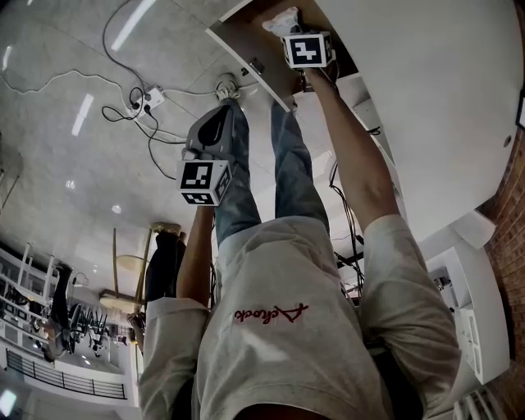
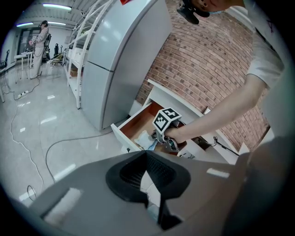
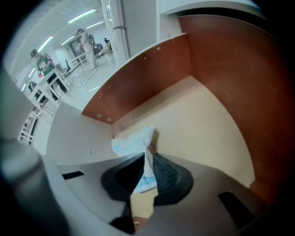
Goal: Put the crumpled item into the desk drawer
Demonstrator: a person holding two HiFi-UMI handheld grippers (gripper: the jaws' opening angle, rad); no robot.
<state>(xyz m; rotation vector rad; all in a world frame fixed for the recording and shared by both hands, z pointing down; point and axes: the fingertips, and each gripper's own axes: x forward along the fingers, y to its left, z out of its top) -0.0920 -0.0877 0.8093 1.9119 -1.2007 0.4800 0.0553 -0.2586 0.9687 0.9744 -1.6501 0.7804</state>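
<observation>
The crumpled item (image 3: 132,143), a white and pale blue wad, hangs inside the open desk drawer (image 3: 203,124) just above its tan bottom. My right gripper (image 3: 148,177) is shut on its lower end, and the rest sticks out past the jaws. In the head view the right gripper (image 1: 297,34) reaches into the drawer (image 1: 246,41) with the wad (image 1: 283,20) at its tip. My left gripper (image 1: 223,115) hangs lower left of the drawer, over the floor, shut and holding nothing. From the left gripper view (image 2: 146,177) I see the drawer (image 2: 133,122), the wad (image 2: 142,138) and the right gripper (image 2: 160,138).
The white desk top (image 1: 426,98) runs above the drawer. Cables and a power strip (image 1: 149,98) lie on the glossy floor. A tall grey cabinet (image 2: 120,60) stands left of the desk against a brick wall (image 2: 207,64). The person's legs (image 1: 291,164) stand below the drawer.
</observation>
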